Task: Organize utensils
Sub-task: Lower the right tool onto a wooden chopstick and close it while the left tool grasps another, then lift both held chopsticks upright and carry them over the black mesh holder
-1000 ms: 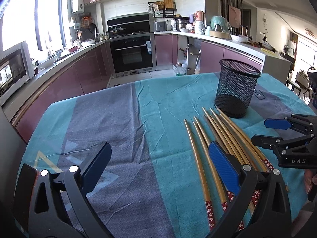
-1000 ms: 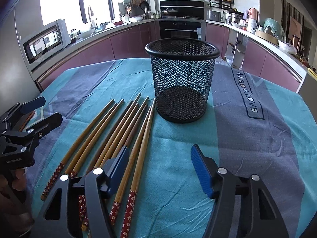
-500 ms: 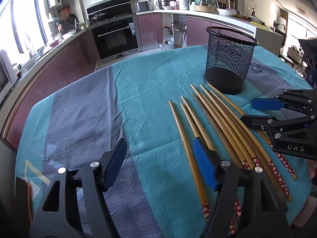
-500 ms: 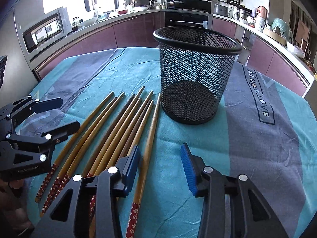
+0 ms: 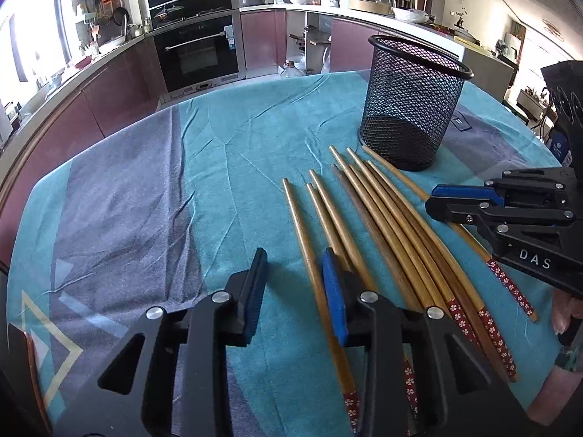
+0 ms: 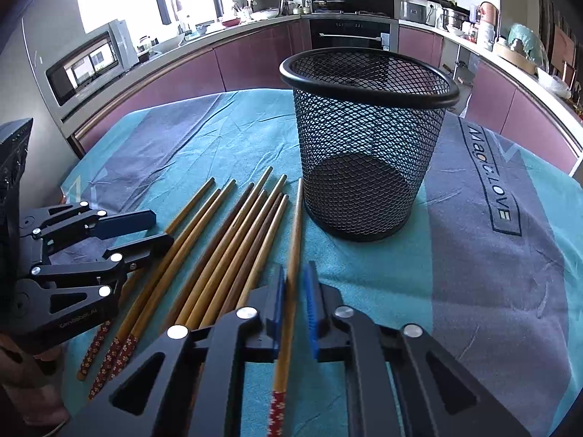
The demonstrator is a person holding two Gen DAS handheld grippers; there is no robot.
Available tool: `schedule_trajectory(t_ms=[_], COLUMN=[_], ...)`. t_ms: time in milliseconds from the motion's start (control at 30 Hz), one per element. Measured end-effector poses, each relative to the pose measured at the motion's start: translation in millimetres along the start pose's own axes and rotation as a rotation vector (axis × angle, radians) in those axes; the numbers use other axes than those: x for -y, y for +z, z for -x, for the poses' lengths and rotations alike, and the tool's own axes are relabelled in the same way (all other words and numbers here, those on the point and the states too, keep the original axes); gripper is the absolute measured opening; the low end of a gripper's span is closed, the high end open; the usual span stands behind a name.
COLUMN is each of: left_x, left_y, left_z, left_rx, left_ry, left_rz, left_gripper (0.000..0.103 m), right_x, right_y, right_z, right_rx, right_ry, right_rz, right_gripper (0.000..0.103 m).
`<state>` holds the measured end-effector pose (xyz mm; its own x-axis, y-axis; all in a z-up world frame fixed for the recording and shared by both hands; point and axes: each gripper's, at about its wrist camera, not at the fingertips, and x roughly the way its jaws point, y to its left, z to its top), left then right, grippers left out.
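Between right fingers (image 6: pixel 313 306) — a chopstick (image 6: pixel 293 240).

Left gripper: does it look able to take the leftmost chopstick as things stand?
Probably yes. The left gripper is closing just beside the leftmost chopstick, with only bare tablecloth between its pads; a small shift right should straddle it.

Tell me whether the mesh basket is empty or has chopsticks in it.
Empty: the mesh basket shows only its bare bottom; all chopsticks lie on the tablecloth.

Home kitchen: built-in oven (image 5: pixel 198 49) under a hob, mauve cabinets (image 6: pixel 251 62) along an L-shaped counter, microwave (image 6: pixel 87 63) by the window, pots and appliances on the worktop, table with teal cloth (image 5: pixel 226 153).
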<state>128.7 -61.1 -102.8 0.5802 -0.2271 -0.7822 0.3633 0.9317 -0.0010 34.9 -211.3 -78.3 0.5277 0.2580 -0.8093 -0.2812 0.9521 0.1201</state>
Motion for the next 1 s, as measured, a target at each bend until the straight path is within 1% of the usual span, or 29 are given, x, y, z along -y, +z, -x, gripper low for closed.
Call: schedule_trajectory(t_ms=[33, 100, 133, 267, 500, 567, 700, 867, 1000], left_x=[-1.4, -2.8, -1.3, -10.4, -22.4, -25.9, -31.4, -29.3, -22.5], left_y=[0.5, 1.7, -0.2, -0.9, 4.7, 9.8, 25.2, 47.1, 69.8], left_z=[-0.9, -2.5, 0.4, 6.5, 32.0, 44.9, 75.4, 116.2, 145.4], left_rx=[0.000, 0.002, 0.001, 0.001, 0.057, 0.085, 0.154, 0.246, 0.330], left_ry=[-0.005, -0.012, -0.026, -0.070, -0.125, -0.142, -0.198, -0.257, -0.285], left_rz=[0.013, 0.036, 0.050, 0.083, 0.114, 0.119, 0.128, 0.118, 0.104], left_gripper=[0.029, 0.019, 0.010, 0.009, 0.008, 0.008, 0.008, 0.008, 0.007], right_x=[0.8, 2.0, 2.9, 4.5, 4.9, 6.8, 9.7, 15.0, 21.4], right_y=[0.0, -0.7, -1.3, -2.9, 0.4, 3.1, 11.6, 24.1, 37.7], right_z=[0.2, 1.4, 2.4, 11.9, 44.1, 55.8, 80.8, 112.2, 132.9], right_rx=[0.001, 0.005, 0.006, 0.030, 0.113, 0.142, 0.218, 0.319, 0.385], right_ry=[0.008, 0.016, 0.022, 0.050, 0.115, 0.138, 0.170, 0.187, 0.188], right_rz=[-0.007, -0.012, -0.016, -0.025, -0.013, -0.017, -0.021, -0.022, -0.014], right_gripper=[0.005, 0.005, 0.005, 0.005, 0.005, 0.005, 0.005, 0.005, 0.005])
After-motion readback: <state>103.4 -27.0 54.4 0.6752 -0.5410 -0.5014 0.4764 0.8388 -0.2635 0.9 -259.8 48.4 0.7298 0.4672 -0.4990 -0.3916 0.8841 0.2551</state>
